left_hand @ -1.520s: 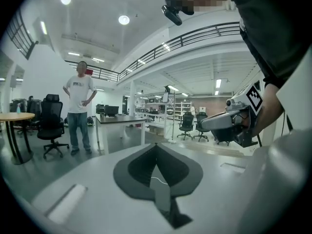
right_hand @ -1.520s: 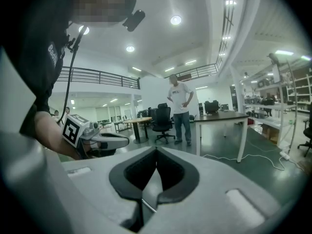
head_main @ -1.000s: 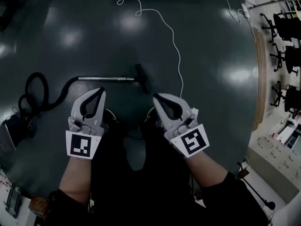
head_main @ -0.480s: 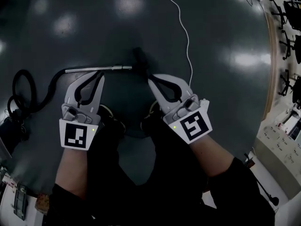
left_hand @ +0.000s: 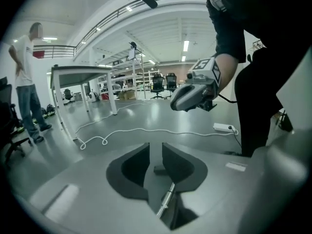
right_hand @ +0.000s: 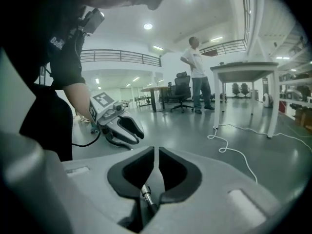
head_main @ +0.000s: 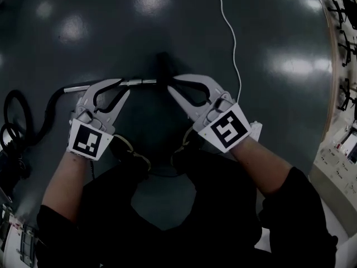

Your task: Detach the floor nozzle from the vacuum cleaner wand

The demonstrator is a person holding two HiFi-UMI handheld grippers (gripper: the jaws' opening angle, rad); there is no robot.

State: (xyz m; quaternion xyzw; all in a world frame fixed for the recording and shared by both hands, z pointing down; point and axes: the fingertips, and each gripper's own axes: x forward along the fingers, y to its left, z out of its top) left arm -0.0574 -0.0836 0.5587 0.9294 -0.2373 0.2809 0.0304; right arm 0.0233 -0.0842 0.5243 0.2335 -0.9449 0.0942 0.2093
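Note:
The vacuum's metal wand lies on the dark floor, joined to a black floor nozzle on its right and a black hose on its left. My left gripper hovers just above the wand. Its jaws have just been opening and stand apart with nothing between them. My right gripper is over the wand's nozzle end. Its jaws have just been opening too and show only a narrow slit, with nothing in it. Each gripper appears in the other's view: right gripper, left gripper.
A white cable snakes across the floor to a power strip. A table with a person beside it stands further off. Office chairs are in the background. My own shoes are just behind the grippers.
Both grippers have come down close to the wand, which now lies right at their tips. The left jaws have spread apart. The right gripper has reached the nozzle end.

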